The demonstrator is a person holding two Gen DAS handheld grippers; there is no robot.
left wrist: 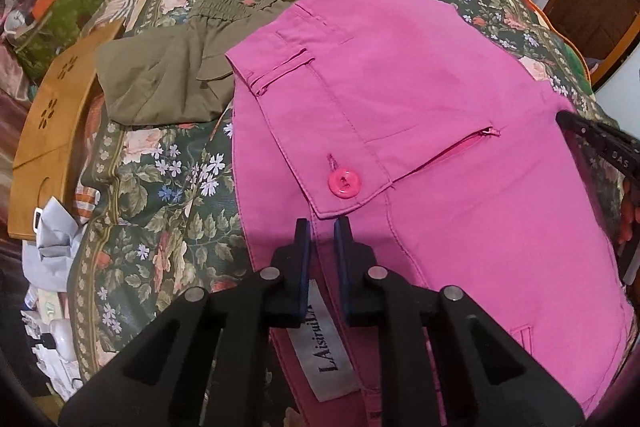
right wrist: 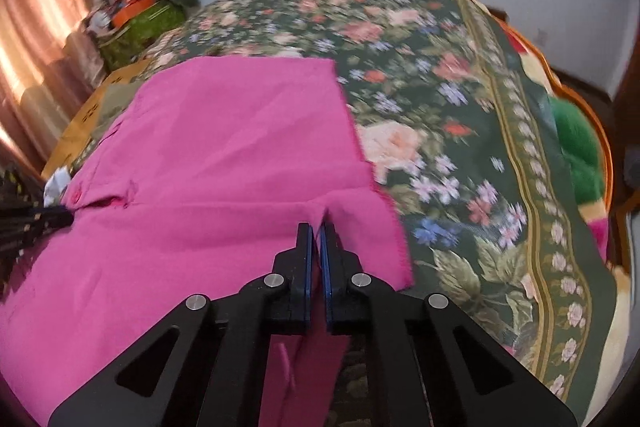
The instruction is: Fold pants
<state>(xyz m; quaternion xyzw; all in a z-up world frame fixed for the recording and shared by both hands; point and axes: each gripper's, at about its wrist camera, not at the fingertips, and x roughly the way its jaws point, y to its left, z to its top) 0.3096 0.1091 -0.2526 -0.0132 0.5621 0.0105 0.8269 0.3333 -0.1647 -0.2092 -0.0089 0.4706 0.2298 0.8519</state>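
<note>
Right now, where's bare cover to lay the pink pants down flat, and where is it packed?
Free: the floral cover right of the pink pants, out to its leaf border, and the strip beyond their far edge. Smaller patch in the left view between the pants and wooden board, below the olive garment. Crowded: left side, where the olive garment touches the pants.

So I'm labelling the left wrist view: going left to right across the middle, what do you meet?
Wooden board → olive garment → pink pants → right gripper at the pants' right edge.
</note>
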